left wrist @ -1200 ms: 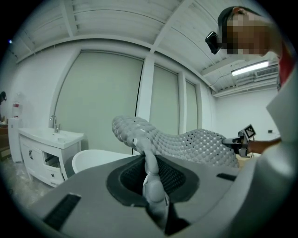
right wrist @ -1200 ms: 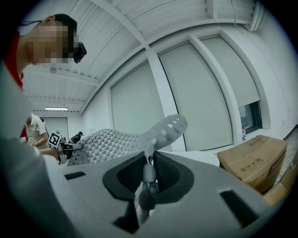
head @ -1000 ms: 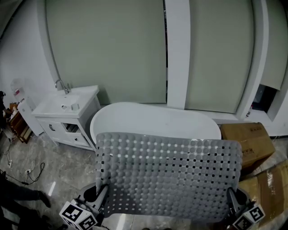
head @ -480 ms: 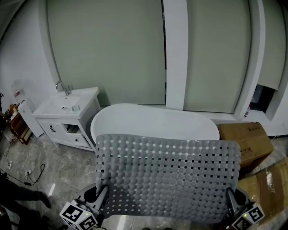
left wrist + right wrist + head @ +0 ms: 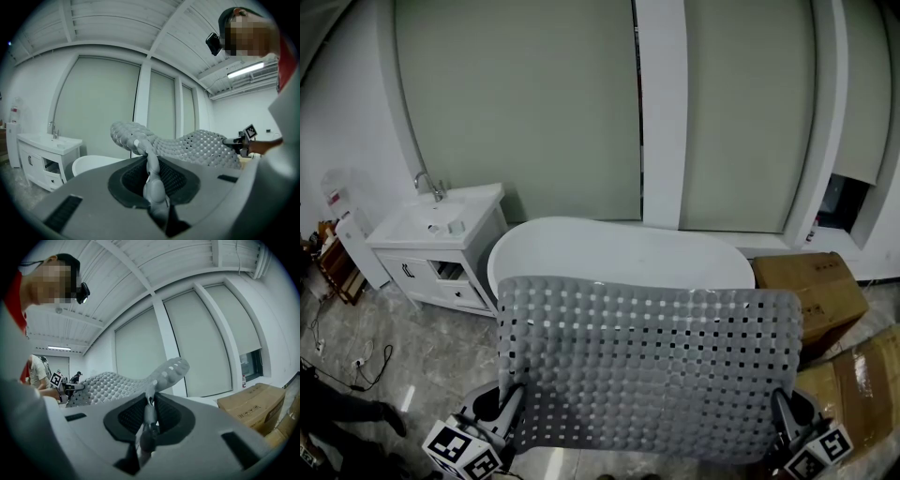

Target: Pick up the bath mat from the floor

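The grey bath mat (image 5: 652,370), studded and full of small holes, hangs spread wide in the air in front of the white bathtub (image 5: 619,251). My left gripper (image 5: 508,405) is shut on its lower left corner, my right gripper (image 5: 780,408) on its lower right corner. In the left gripper view the mat's edge (image 5: 152,168) runs pinched between the jaws of the left gripper (image 5: 152,176). In the right gripper view the mat (image 5: 117,385) stretches away to the left from the right gripper (image 5: 149,416), a corner flap curling above the jaws.
A white vanity with sink and tap (image 5: 441,234) stands left of the tub. Cardboard boxes (image 5: 814,291) sit at the right by the window wall. Cables (image 5: 356,361) lie on the grey tiled floor at the left. A person's leg shows at the bottom left.
The mat and both grippers hold nearly the same pose; the view has shifted slightly, and the mat's top edge sits a touch higher.
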A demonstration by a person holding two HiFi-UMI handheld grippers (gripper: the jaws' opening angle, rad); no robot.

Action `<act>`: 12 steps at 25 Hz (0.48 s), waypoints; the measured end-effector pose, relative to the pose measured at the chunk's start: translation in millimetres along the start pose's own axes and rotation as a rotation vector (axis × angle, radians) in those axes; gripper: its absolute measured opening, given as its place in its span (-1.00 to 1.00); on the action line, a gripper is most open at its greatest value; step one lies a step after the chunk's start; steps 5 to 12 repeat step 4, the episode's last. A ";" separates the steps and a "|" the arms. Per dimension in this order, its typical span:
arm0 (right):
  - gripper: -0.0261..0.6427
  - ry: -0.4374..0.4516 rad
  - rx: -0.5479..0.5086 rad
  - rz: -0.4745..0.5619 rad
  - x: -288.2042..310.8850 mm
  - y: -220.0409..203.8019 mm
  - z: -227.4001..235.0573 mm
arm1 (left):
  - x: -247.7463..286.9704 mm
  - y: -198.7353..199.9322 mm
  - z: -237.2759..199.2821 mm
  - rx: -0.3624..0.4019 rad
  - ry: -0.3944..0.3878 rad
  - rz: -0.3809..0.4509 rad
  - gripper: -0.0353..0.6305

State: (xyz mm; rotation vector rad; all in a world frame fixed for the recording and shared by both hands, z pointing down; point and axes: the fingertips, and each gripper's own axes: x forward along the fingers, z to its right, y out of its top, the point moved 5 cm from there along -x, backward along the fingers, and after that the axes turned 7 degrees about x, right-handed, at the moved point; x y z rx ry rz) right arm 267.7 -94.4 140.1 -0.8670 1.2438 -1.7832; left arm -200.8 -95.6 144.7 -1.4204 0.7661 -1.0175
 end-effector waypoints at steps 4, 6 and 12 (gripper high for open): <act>-0.78 -0.008 0.002 -0.005 -2.1 1.1 1.8 | 0.4 2.0 1.5 0.003 -0.002 0.001 -0.74; -0.78 -0.008 0.002 -0.005 -2.1 1.1 1.8 | 0.4 2.0 1.5 0.003 -0.002 0.001 -0.74; -0.78 -0.008 0.002 -0.005 -2.1 1.1 1.8 | 0.4 2.0 1.5 0.003 -0.002 0.001 -0.74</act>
